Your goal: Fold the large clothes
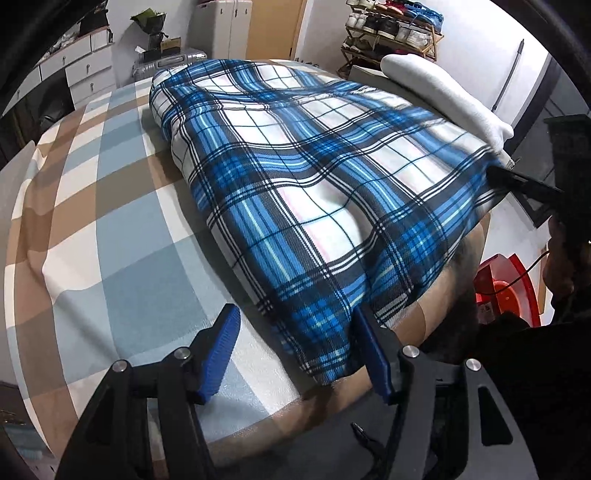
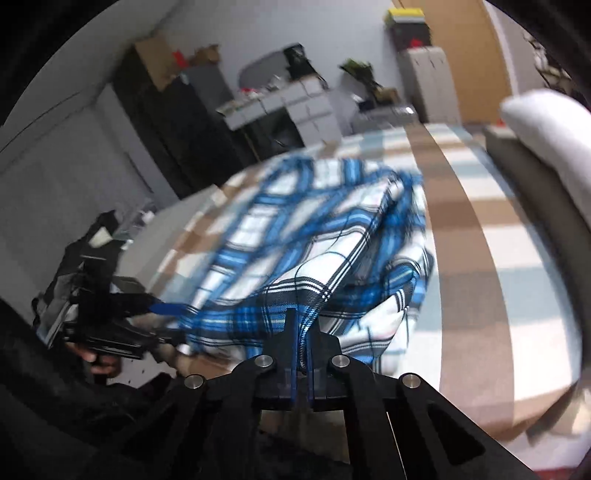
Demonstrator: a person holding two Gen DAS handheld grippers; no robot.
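A large blue, white and black plaid cloth lies spread over the bed. My left gripper is open; its near corner hangs between the blue pads, touching the right pad. My right gripper is shut on the plaid cloth's edge and lifts it; the view is blurred. The right gripper shows in the left wrist view at the cloth's right corner. The left gripper shows at the left of the right wrist view.
The bed carries a brown, blue and white checked sheet. A white pillow lies at the far right. Drawers, a suitcase and a shoe rack stand beyond. A red object sits on the floor at right.
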